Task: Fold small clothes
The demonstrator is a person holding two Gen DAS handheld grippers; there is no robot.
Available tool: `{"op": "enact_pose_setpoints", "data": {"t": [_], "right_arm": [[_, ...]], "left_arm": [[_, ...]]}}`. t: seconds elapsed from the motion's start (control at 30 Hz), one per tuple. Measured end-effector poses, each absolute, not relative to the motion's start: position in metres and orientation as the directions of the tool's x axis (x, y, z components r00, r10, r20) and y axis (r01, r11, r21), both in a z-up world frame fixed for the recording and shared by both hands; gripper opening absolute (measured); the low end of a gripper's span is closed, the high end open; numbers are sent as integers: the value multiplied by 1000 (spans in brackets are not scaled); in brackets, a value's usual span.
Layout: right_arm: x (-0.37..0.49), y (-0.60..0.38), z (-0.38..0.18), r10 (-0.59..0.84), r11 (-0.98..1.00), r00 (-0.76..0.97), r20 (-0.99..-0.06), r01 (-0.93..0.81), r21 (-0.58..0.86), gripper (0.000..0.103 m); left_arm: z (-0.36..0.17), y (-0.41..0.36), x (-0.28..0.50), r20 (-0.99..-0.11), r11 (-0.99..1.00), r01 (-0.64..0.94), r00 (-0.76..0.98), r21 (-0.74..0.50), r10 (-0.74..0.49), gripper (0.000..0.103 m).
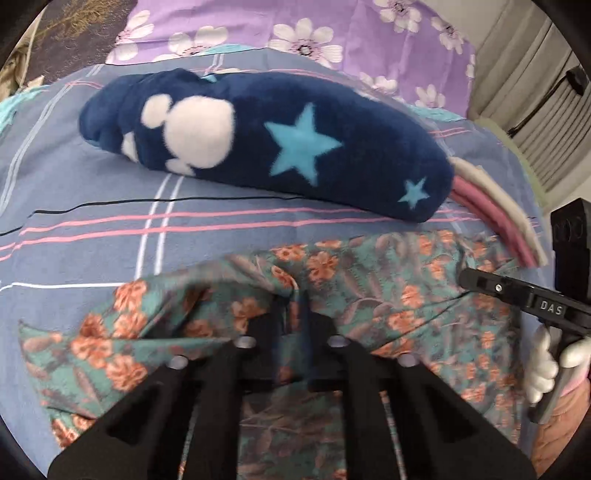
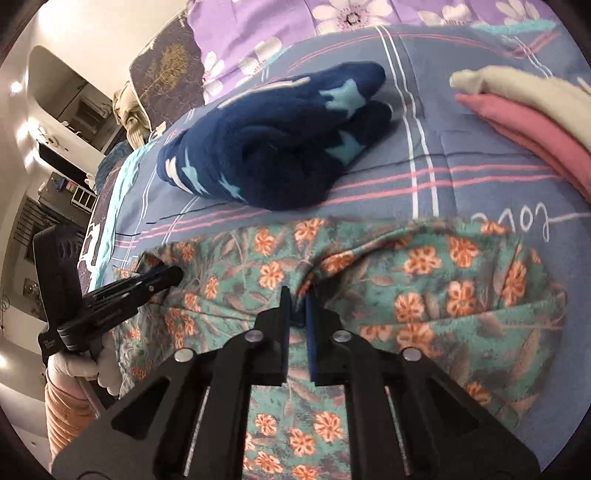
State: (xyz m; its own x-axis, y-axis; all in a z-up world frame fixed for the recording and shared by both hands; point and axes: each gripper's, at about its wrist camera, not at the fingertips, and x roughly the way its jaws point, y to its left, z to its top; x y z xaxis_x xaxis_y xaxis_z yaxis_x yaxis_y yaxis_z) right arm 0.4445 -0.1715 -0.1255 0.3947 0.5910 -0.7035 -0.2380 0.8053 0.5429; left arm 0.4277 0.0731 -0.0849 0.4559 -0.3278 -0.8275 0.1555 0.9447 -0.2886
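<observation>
We were working over a bed (image 1: 92, 206) spread with a blue-grey sheet crossed by pink and white stripes, with a purple flowered cover (image 1: 332, 33) bunched at its far side. On the near part of the sheet lay the floral garment (image 2: 424, 295), teal with orange blossoms, rumpled and raised into a ridge along its far edge. Our left gripper (image 1: 293, 314) had its jaws pressed together, pinching a fold of that fabric near the garment's middle. Our right gripper (image 2: 297, 306) was likewise closed on a pleat of the same cloth, its two blue-edged fingers (image 2: 284, 321) nearly meeting with the fabric caught between them. From the right wrist view the left gripper reached in at the garment's left edge, held by a white-gloved hand (image 2: 103, 369). Beyond the floral garment, apart from it, lay a folded navy fleece piece (image 1: 280, 144) with white shapes and light blue stars. Just beside it was a stack of folded pink and cream clothes (image 2: 535, 122).
</observation>
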Motion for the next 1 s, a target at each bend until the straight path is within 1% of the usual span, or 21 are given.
{"op": "enact_pose_setpoints", "data": {"t": [0.07,0.13,0.17,0.23,0.27,0.3,0.33,0.37,0.43,0.53,0.6,0.63,0.67,0.7,0.77,0.8,0.87,0.9,0.93,0.97,1.0], "right_arm": [[445,-182,-113,637,762,446,-629,-242,600,7],[453,-195,-106,676,710,476,-562,-216,670,7],[458,-199,-105,680,697,486,-548,-200,688,7],[469,-206,-107,693,662,500,-519,-158,732,8],[472,-208,-109,694,648,509,-510,-131,750,16],[475,-211,-111,699,629,512,-499,-109,770,24],[478,-210,-111,703,625,510,-497,-107,774,28],[477,-209,-109,699,631,513,-498,-114,768,29],[471,-208,-103,681,668,524,-511,-159,727,32],[459,-202,-97,642,741,522,-562,-231,631,33],[448,-195,-97,612,784,497,-616,-276,557,33],[445,-193,-100,606,792,481,-634,-291,536,34],[442,-188,-105,601,798,457,-656,-303,520,38],[440,-185,-110,602,798,432,-671,-306,519,45],[441,-174,-123,609,793,369,-702,-290,535,51],[443,-168,-128,610,792,349,-711,-282,541,51],[448,-158,-133,602,798,341,-722,-274,536,49],[450,-154,-129,610,792,362,-705,-294,535,39],[450,-154,-120,633,774,384,-673,-321,545,36],[450,-158,-107,663,748,432,-612,-351,563,36],[451,-166,-93,672,734,501,-545,-360,575,36]], "left_arm": [[-78,80,429,-798,927,146,474,-345,-372,6],[-70,95,436,-750,896,102,511,-432,-420,6],[-68,105,440,-721,874,65,537,-481,-437,6],[-69,117,445,-677,826,15,565,-564,-472,12],[-71,121,448,-665,805,-12,572,-593,-481,16],[-72,124,450,-666,802,-39,582,-596,-467,25],[-72,125,450,-671,809,-54,592,-586,-447,38],[-72,125,448,-671,813,-53,597,-580,-439,41],[-67,120,441,-667,827,-19,601,-562,-440,42],[-56,111,423,-671,872,66,610,-485,-420,43],[-53,101,410,-688,881,144,574,-450,-445,43],[-55,100,408,-698,882,162,555,-442,-452,43],[-58,95,407,-712,884,178,534,-432,-456,43],[-64,88,407,-735,889,185,507,-418,-451,43],[-78,81,412,-775,905,171,471,-389,-422,43],[-88,76,421,-800,916,140,451,-376,-397,43],[-94,73,431,-802,918,121,452,-378,-390,42],[-89,72,436,-777,898,125,461,-422,-429,38],[-83,75,440,-729,855,139,465,-500,-502,26],[-74,80,442,-673,811,155,483,-564,-560,25],[-59,91,443,-590,775,172,556,-608,-586,25]]}}
